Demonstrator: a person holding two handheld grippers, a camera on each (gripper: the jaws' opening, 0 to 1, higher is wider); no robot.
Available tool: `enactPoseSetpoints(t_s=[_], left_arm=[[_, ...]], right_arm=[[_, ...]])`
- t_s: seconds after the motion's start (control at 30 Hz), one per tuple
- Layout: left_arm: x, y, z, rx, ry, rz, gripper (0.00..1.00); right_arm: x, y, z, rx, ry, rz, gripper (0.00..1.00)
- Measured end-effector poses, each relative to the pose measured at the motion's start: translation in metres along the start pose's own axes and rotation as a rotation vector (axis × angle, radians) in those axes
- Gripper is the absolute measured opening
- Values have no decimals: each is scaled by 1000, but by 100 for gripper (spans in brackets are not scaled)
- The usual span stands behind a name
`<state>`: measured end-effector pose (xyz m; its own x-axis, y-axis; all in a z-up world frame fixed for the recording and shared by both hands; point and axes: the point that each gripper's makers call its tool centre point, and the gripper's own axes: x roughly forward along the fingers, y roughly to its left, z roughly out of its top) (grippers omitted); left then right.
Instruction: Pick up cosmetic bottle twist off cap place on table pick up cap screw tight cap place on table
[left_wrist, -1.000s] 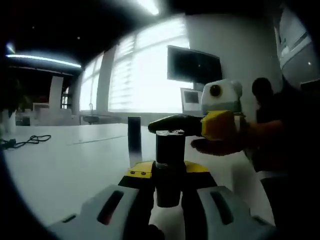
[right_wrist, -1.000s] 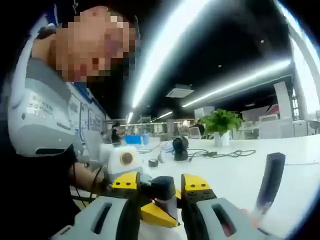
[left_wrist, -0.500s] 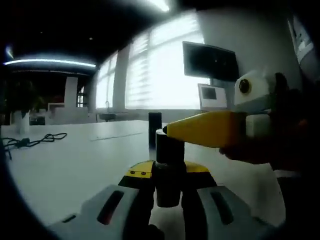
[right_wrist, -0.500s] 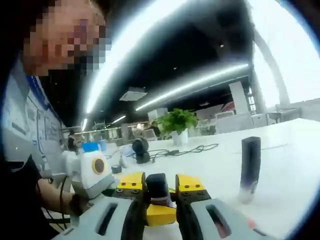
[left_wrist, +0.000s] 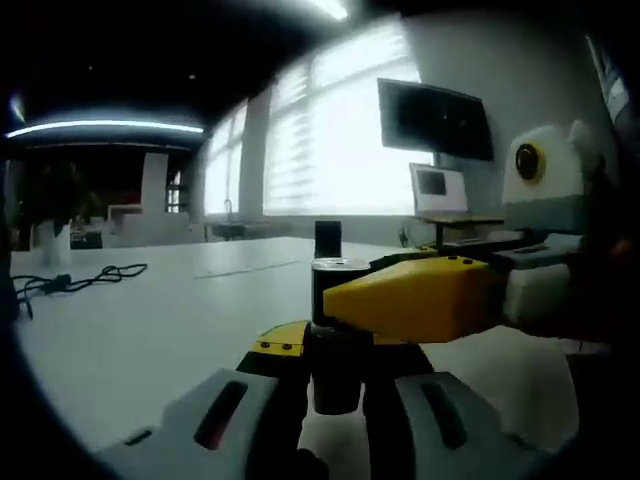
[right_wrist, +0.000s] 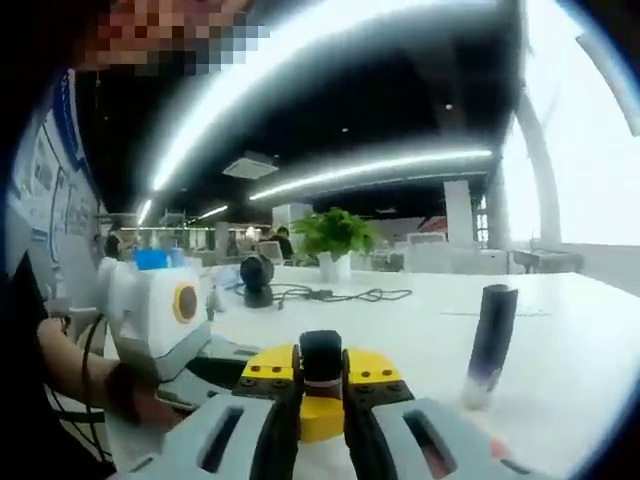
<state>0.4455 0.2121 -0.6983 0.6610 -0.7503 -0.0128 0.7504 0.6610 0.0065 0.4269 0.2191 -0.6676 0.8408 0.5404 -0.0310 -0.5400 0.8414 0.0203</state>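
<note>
Grey and yellow, the left gripper (left_wrist: 337, 372) rises from the bottom of the left gripper view with its jaws pinched on a dark cylindrical cosmetic bottle (left_wrist: 336, 340), which stands upright between them above the white table (left_wrist: 130, 340). Its silvery top sits level with the yellow-tipped jaw of the right gripper (left_wrist: 425, 297), which reaches in from the right and lies against the bottle's upper part; the pictures do not settle whether a cap sits on it. In the right gripper view the right gripper (right_wrist: 320, 378) has its jaws pressed close on the same dark bottle (right_wrist: 320, 358), with the yellow tips of the left gripper (right_wrist: 318, 415) just below. To the left a hand (right_wrist: 130, 392) holds the left gripper's white body. Farther out on the table a tall dark cylinder with a pale base (right_wrist: 487, 345) stands upright, well apart from both grippers; the left gripper view shows it beyond the bottle (left_wrist: 327, 240). Past that lie black cables (right_wrist: 335, 294), a small dark round device (right_wrist: 257, 275) and a green potted plant (right_wrist: 332, 240).
</note>
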Motion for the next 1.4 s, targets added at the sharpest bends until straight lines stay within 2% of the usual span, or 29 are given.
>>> enactPoseSetpoints(t_s=[0.4, 1.07, 1.17, 1.4], left_arm=[[0, -7, 2, 1, -9, -35, 10], [0, -6, 1, -5, -2, -33, 10], [1, -5, -1, -8, 6, -28, 10], [1, -4, 0, -8, 3, -23, 10]], right_arm=[[-5, 0, 2, -39, 9, 71, 8], [-3, 2, 9, -41, -13, 75, 8], [-4, 0, 12, -66, -28, 60, 8], [-6, -4, 18, -57, -46, 48, 8]])
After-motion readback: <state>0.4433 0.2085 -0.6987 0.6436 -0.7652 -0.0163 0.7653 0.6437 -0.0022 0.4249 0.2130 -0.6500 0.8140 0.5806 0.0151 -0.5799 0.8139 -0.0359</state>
